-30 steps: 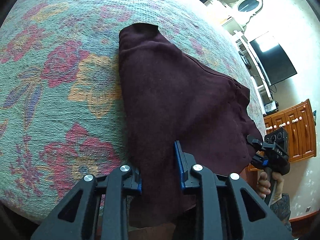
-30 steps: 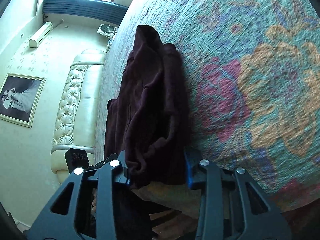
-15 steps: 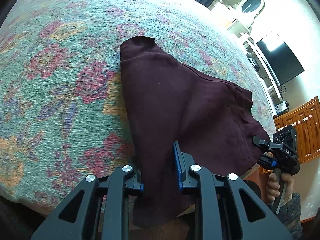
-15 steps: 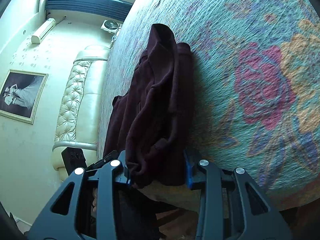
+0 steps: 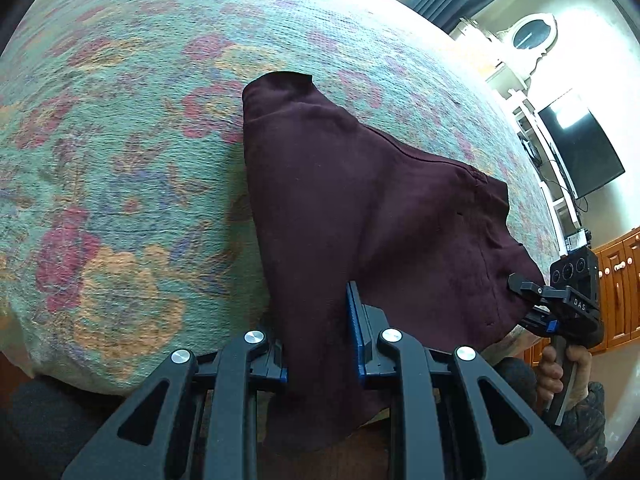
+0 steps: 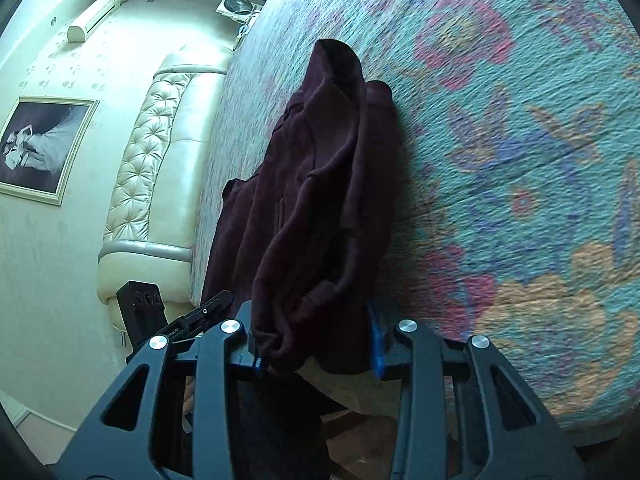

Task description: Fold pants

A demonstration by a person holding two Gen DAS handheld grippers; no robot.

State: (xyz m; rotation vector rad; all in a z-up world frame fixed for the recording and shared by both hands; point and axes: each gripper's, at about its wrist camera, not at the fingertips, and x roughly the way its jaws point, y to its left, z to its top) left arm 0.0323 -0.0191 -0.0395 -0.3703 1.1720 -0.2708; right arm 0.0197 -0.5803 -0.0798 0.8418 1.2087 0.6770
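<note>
Dark maroon pants (image 5: 360, 208) lie folded on a bed with a floral cover, one end hanging over the near edge. My left gripper (image 5: 320, 340) has its jaws on either side of the hanging cloth, with a gap left between them. My right gripper (image 6: 316, 348) also straddles a bunched fold of the pants (image 6: 320, 200) at the bed edge, jaws apart. The right gripper shows in the left wrist view (image 5: 560, 304) at the pants' right corner, and the left gripper shows in the right wrist view (image 6: 176, 320).
The floral bed cover (image 5: 120, 160) spreads left of and beyond the pants. A cream tufted headboard (image 6: 152, 168) and a framed picture (image 6: 36, 148) are on the wall side. A TV (image 5: 576, 152) and wooden cabinets (image 5: 620, 284) stand to the right.
Both grippers have moved back toward the near bed edge, dragging the pants with them over the cover. The jaws look the same width as before.
</note>
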